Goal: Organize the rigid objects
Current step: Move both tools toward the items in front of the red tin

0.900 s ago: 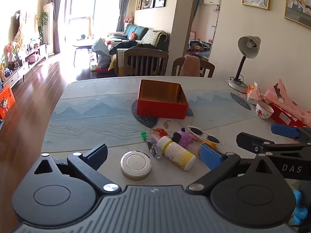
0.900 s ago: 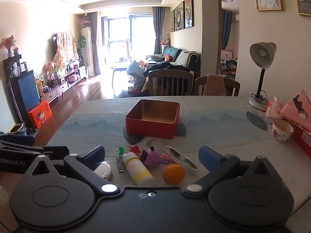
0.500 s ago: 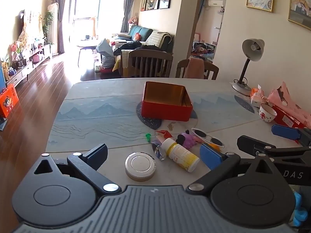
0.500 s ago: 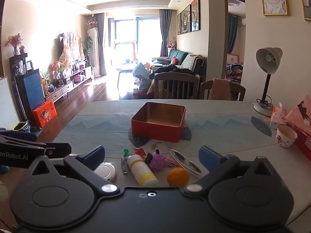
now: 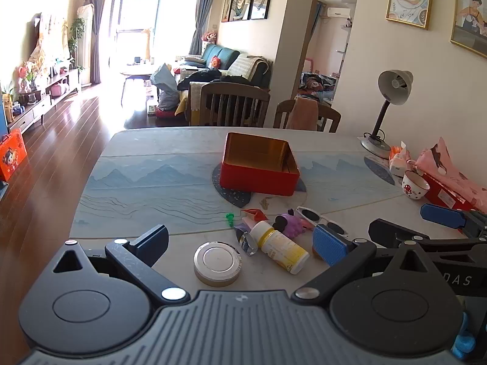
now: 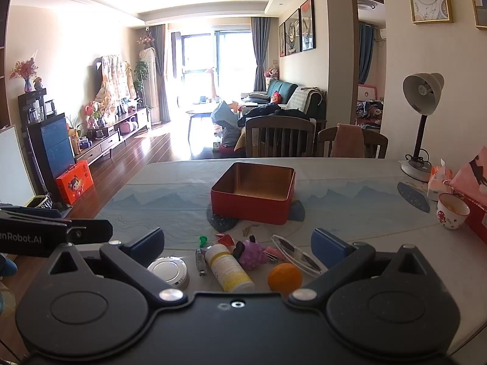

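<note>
An open red tin box point(image 5: 258, 164) point(image 6: 254, 193) stands mid-table. In front of it lie a round silver tin point(image 5: 217, 263) point(image 6: 169, 272), a white and yellow pill bottle point(image 5: 281, 246) point(image 6: 229, 272), a purple toy point(image 5: 289, 225) point(image 6: 251, 254), white sunglasses point(image 5: 322, 219) point(image 6: 296, 254), an orange ball point(image 6: 284, 278), a nail clipper point(image 6: 200, 261) and a green pin point(image 5: 229, 217). My left gripper point(image 5: 240, 240) is open and empty above the silver tin and bottle. My right gripper point(image 6: 237, 248) is open and empty above the bottle and toy.
A desk lamp point(image 5: 385, 106), a tissue pack point(image 5: 398, 159), a mushroom-print cup point(image 5: 414, 185) and a pink-wrapped red box point(image 5: 447, 179) stand along the table's right side. Two chairs point(image 5: 234, 103) stand behind the far edge. The table's left edge drops to wood floor.
Both grippers have drawn back and risen slightly; the objects sit a little farther away in both views. Both stay open and empty. Nothing on the table has moved.
</note>
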The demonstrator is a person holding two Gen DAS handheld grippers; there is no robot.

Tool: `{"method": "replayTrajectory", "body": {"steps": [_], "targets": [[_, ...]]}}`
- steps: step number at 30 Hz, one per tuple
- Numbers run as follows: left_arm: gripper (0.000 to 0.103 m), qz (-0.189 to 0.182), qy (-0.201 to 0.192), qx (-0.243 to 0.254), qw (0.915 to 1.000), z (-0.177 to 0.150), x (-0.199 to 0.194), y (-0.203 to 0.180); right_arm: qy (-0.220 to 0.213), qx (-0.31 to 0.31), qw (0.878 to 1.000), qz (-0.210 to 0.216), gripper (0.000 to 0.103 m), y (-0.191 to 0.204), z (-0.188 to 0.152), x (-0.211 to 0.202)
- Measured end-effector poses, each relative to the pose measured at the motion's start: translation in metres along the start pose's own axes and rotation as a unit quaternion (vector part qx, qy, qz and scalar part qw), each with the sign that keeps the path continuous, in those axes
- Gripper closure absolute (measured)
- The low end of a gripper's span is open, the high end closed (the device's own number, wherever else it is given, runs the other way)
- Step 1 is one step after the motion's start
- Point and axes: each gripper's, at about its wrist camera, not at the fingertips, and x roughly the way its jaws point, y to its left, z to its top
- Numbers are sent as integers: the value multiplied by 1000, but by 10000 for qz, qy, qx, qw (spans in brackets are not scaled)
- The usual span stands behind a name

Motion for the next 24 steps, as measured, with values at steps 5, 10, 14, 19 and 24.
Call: {"method": "replayTrajectory", "body": {"steps": [5, 10, 14, 19, 24], "targets": [[1, -8, 20, 19, 10000, 0, 3, 0, -27, 27, 10000, -7, 0, -1, -1, -2], [1, -17, 31, 17, 10000, 0, 3, -1, -16, 64, 10000, -31, 0, -3, -3, -3], [1, -40, 68, 28, 10000, 0, 6, -1, 11, 91, 9999, -51, 0, -4, -3, -2], [1, -49, 87, 8, 9999, 0, 8, -1, 30, 99, 9999, -50, 0, -4, -3, -1], [1, -79, 165, -45, 9998, 2, 17, 0, 75, 116, 9999, -46, 0, -6, -4, 5]]}}
